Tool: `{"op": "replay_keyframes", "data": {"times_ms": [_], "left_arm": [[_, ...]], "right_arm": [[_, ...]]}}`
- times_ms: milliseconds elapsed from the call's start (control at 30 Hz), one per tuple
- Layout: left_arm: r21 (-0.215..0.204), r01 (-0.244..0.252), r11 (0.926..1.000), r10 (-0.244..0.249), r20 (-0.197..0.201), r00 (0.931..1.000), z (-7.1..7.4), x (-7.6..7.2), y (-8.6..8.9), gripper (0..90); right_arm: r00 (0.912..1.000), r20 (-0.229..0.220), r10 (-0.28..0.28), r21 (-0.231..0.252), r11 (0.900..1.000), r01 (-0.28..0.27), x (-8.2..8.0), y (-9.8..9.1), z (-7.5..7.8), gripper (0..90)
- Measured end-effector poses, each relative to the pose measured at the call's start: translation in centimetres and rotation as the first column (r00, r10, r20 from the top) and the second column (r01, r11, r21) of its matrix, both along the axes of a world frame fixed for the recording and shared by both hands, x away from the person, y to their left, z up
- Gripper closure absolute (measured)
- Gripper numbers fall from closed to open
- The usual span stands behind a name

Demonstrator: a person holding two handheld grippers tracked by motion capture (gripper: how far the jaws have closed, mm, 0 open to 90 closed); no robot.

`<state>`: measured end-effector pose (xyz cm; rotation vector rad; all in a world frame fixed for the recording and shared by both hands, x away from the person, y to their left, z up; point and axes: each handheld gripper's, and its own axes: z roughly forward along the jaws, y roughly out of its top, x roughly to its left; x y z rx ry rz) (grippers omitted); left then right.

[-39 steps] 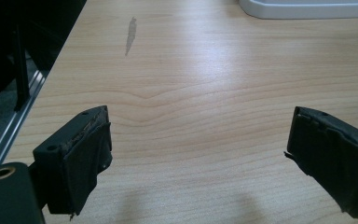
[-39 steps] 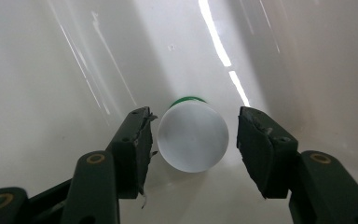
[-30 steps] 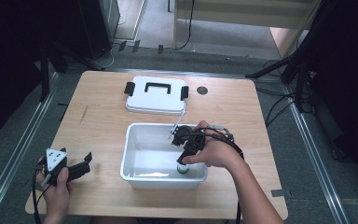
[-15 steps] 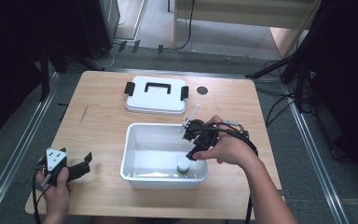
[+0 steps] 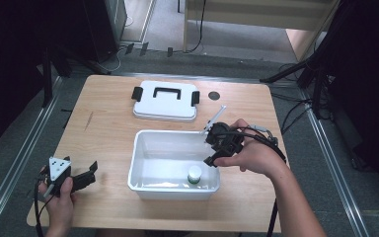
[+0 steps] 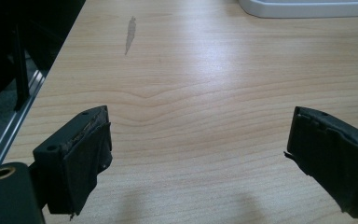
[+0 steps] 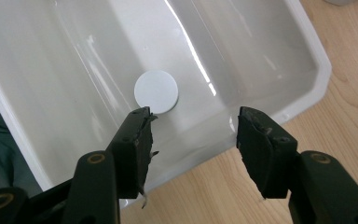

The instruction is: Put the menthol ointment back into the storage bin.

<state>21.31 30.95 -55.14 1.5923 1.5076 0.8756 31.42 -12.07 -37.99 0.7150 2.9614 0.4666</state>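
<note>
White tub (image 5: 143, 163), white-capped jar (image 5: 194, 174)

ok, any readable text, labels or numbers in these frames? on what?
None readable.
Jar in the bin: green band under the white cap, any print too small to read.
Cap from above: plain white.
Lid: no markings.
Left gripper grey plate: only holes, no text.
Right gripper: no markings on the parts that show.
</note>
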Motion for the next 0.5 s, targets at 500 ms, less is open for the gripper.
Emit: {"op": "replay_keyframes", "data": {"times_ms": [500], "left_arm": [[0.003,0.005,1.0,-0.005,-0.003,1.0,0.0,0.0,0.0,7.3]], "right_arm": [[0.9955,0.021,-0.093,-0.009,0.9956,0.093,-0.3,-4.4,-0.3,47.0]]}}
